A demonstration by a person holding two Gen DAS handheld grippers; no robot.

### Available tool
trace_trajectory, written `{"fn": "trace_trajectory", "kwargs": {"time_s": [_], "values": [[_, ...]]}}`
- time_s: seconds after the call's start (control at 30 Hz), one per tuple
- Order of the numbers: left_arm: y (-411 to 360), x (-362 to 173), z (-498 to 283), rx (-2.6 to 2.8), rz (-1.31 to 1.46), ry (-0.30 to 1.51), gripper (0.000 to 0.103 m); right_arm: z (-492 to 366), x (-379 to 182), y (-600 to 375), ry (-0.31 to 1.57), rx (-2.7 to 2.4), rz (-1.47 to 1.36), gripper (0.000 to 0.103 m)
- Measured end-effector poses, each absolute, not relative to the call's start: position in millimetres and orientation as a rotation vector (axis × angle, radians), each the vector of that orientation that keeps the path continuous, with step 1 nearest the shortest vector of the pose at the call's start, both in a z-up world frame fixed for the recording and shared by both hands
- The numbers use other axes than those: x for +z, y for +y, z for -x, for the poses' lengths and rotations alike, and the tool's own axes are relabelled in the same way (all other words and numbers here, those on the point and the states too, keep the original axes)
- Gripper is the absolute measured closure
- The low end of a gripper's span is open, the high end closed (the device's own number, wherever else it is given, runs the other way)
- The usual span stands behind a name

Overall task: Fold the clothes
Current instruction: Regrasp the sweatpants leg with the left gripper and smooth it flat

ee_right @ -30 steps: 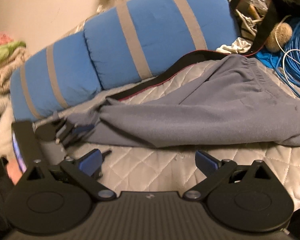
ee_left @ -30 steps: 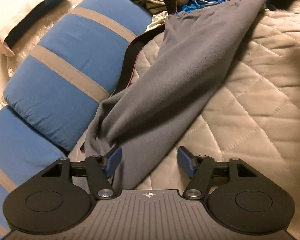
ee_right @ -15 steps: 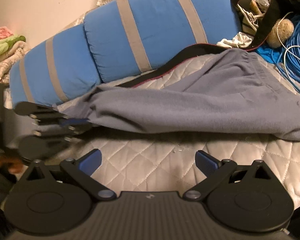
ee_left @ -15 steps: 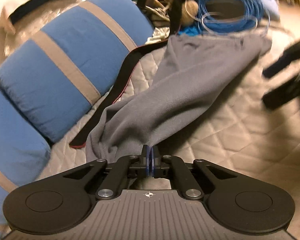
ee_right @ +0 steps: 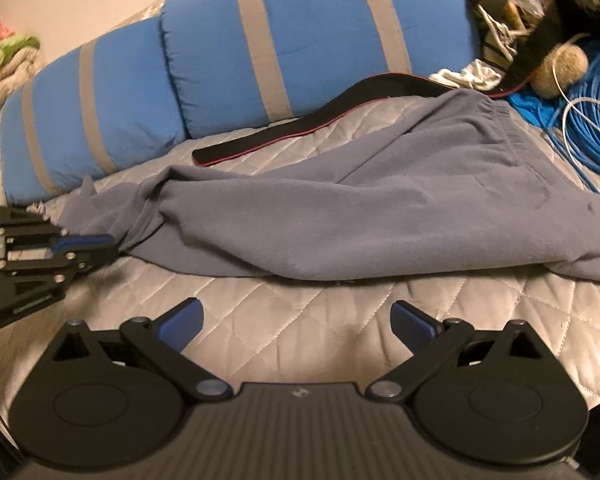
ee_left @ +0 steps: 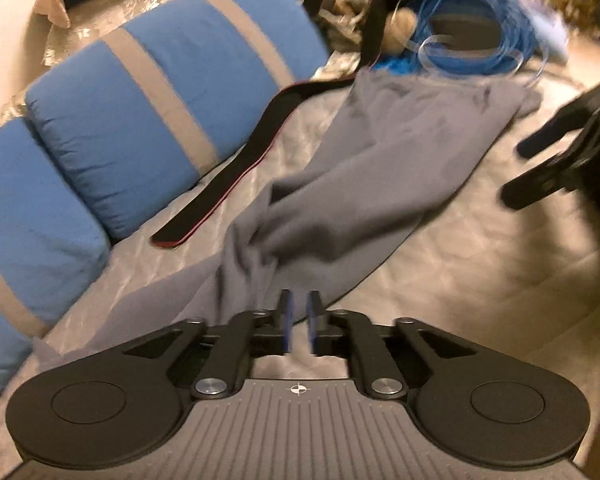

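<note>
Left gripper [ee_left: 298, 322]: black linkage body, blue pads [ee_left: 285, 320] nearly together with a narrow gap between them; whether cloth sits in that gap cannot be told. Seen from the right wrist view [ee_right: 100, 246], its tips meet the hem end of the grey trousers [ee_right: 380, 216].

Right gripper [ee_right: 296, 322]: same build, blue pads [ee_right: 182, 320] spread wide, nothing between them; held low, just short of the trousers' near edge, apart from the cloth.

2 low wrist views close over the quilt [ee_right: 300, 320], crossing from opposite ends of the grey trousers [ee_left: 380, 168].
</note>
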State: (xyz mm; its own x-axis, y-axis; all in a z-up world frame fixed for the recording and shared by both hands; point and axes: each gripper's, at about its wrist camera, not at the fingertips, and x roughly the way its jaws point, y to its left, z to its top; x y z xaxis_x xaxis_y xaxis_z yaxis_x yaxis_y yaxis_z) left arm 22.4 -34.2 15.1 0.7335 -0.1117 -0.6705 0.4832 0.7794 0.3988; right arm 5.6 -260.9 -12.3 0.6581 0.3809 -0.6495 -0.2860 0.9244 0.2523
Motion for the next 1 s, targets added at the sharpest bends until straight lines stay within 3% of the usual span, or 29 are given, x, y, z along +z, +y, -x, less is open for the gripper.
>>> {"fn": "trace_trajectory", "kwargs": {"time_s": [0.03, 0.07, 0.47, 0.5, 0.53, 0.57, 1.0], "values": [[-32.6, 13.3, -22.2, -0.323, -0.609, 0.673, 0.060, -4.9, -12.4, -259.6, 0.763, 0.379, -0.122, 0.000], [-30.6, 12.0, -21.9, -0.301, -0.615, 0.670, 0.058, -4.7, -12.6, -258.9, 0.762, 0.376, -0.115, 0.000], [-18.8, -38.3, -28.8, -0.070, -0.924, 0.719, 0.057, -3.5, -11.9, -256.2, 0.761, 0.387, -0.097, 0.000], [-17.1, -39.9, -31.1, -0.054, -0.929, 0.716, 0.060, -3.3, -11.9, -255.7, 0.760, 0.393, -0.094, 0.000], [-15.4, -41.4, -33.4, -0.039, -0.933, 0.712, 0.085, -3.1, -11.7, -255.3, 0.758, 0.398, -0.090, 0.000], [-13.7, -43.0, -35.7, -0.024, -0.938, 0.708, 0.097, -2.9, -11.5, -255.0, 0.756, 0.402, -0.087, 0.000], [-4.4, 37.9, -67.0, 0.129, -1.038, 0.576, 0.097, 1.1, -10.0, -259.5, 0.762, 0.454, -0.092, 0.000]]}}
